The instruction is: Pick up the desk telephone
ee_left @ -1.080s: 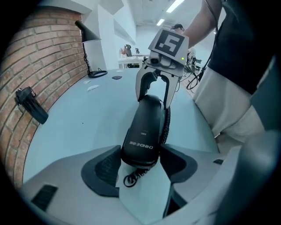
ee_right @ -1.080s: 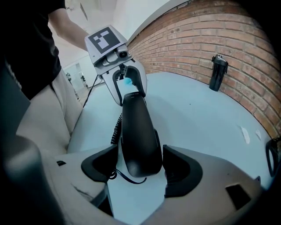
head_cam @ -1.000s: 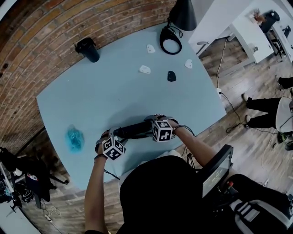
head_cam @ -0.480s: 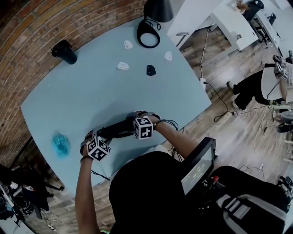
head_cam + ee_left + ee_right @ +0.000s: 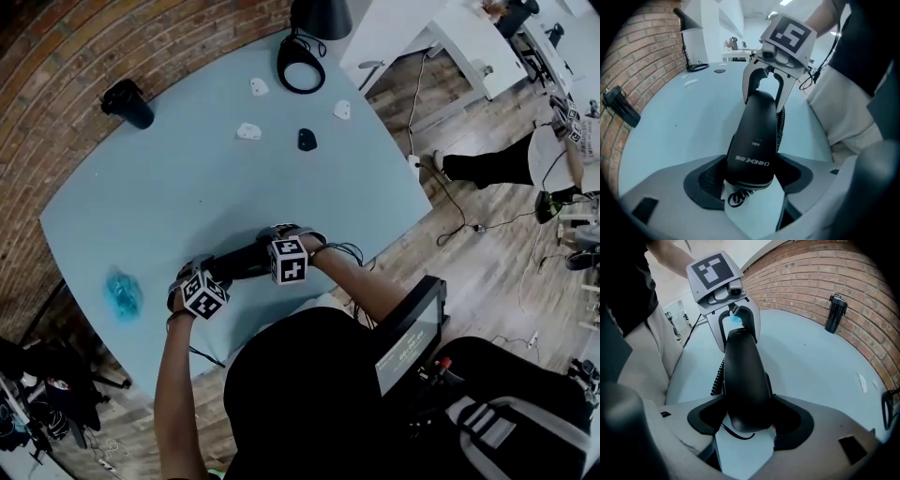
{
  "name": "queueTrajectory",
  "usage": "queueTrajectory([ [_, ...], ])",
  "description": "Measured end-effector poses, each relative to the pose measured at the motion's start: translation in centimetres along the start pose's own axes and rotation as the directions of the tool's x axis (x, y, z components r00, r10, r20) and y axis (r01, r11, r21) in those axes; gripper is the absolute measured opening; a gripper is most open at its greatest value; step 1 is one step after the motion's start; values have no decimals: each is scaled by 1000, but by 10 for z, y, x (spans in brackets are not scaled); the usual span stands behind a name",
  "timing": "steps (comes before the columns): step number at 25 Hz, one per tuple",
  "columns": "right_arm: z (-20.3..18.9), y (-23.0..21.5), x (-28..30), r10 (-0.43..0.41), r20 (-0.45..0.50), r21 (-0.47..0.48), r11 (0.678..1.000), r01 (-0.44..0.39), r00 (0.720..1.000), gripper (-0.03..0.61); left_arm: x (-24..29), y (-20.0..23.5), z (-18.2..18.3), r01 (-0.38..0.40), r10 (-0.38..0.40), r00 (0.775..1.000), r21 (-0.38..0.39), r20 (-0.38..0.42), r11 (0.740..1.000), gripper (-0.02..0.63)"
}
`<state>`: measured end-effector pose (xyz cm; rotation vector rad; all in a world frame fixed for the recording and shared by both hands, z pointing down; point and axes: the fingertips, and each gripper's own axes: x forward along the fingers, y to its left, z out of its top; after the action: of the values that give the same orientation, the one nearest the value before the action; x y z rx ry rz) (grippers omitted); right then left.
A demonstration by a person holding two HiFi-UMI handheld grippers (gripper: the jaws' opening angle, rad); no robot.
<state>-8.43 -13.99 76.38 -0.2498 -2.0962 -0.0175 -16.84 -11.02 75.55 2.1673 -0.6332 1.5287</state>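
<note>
The left claw (image 5: 750, 180) is spreading. Its two grey jaws stand wide on either side of one end of the telephone handset (image 5: 757, 136) and are opening, and the dark pads sit beside the shell rather than squeezing it. The right claw (image 5: 749, 422) has the other end, with its pads pressed against both flanks of the rounded tip.

The handset runs straight from one claw to the other, close to the person's edge of the pale blue surface (image 5: 234, 197). Whether it clears the surface cannot be told. It is a smooth, glossy black plastic bar, arched along its back, with swollen ends and small white lettering near the left claw. A black coiled cord (image 5: 782, 124) runs along its side, and a loop of it shows under the end at the left claw.

Well beyond both claws, by the red brick wall (image 5: 56, 112), a black cylindrical flask (image 5: 128, 103) stands upright with its lid on, so its contents are hidden. Out past the left claw lies a crumpled, translucent blue wrapper (image 5: 124, 292). Far across the matt surface from the right claw lie small white pieces (image 5: 248, 131) and a small black piece (image 5: 307, 140). Beyond them a black ring (image 5: 300, 67) lies at the foot of a dark lamp (image 5: 319, 17).
</note>
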Motion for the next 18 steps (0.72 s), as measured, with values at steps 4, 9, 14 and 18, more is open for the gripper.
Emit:
queueTrajectory([
  [4, 0, 0, -2, 0, -12, 9, 1000, 0, 1000, 299, 8, -7, 2, 80, -80, 997, -30, -20, 996, 334],
  [9, 0, -2, -2, -10, -7, 21, 1000, 10, 1000, 299, 8, -9, 3, 77, -76, 997, -32, 25, 997, 328],
  [14, -1, -1, -4, -8, 15, 40, 999, 7, 1000, 299, 8, -11, 6, 65, -62, 996, -42, 63, 997, 325],
  [18, 0, -1, -4, -10, 37, 18, 1000, 9, 999, 296, 8, -13, 4, 59, -56, 996, -52, 64, 997, 325],
])
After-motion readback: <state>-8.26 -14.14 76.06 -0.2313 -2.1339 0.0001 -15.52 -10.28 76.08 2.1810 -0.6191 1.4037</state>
